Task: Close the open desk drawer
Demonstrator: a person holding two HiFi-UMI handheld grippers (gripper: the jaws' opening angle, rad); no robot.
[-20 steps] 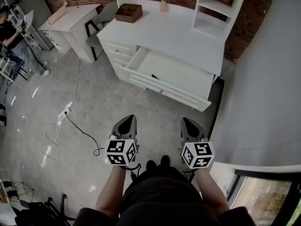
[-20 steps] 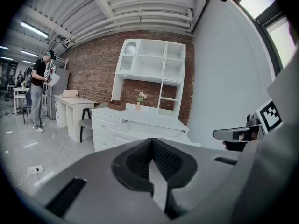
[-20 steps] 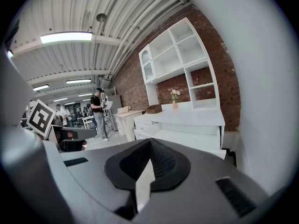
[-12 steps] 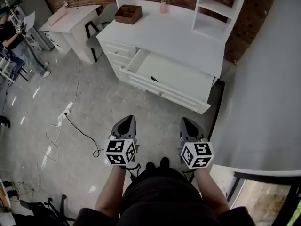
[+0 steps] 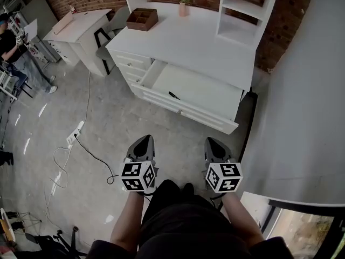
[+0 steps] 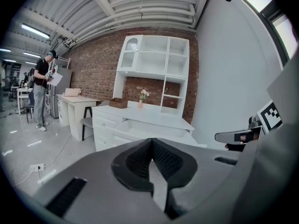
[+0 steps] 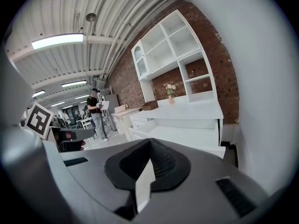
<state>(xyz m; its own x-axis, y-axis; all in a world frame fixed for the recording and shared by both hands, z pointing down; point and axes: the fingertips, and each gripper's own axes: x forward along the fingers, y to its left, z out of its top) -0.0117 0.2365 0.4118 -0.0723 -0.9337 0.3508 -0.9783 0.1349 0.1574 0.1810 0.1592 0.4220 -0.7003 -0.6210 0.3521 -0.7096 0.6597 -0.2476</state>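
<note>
The white desk (image 5: 194, 39) stands ahead with its wide top drawer (image 5: 200, 88) pulled out; a small dark pen-like thing (image 5: 173, 95) lies inside. The drawer front (image 5: 183, 110) faces me. My left gripper (image 5: 144, 140) and right gripper (image 5: 211, 143) hover side by side above the floor, well short of the drawer and touching nothing. Both have their jaws shut and hold nothing. The left gripper view shows the left gripper (image 6: 152, 142) aimed at the open drawer (image 6: 156, 128). In the right gripper view, the right gripper (image 7: 150, 142) faces the drawer (image 7: 187, 134).
A wooden box (image 5: 142, 18), a flower vase (image 5: 184, 7) and a shelf unit (image 5: 243, 8) stand on the desk. A second desk (image 5: 75, 25) and chair (image 5: 109, 38) are at the left. A power strip with cable (image 5: 74, 134) lies on the floor. A grey wall (image 5: 307, 90) runs along the right.
The desk and open drawer sit slightly lower and further left in the head view, so I have come a little closer. Both grippers stay shut, and the drawer remains pulled out.
</note>
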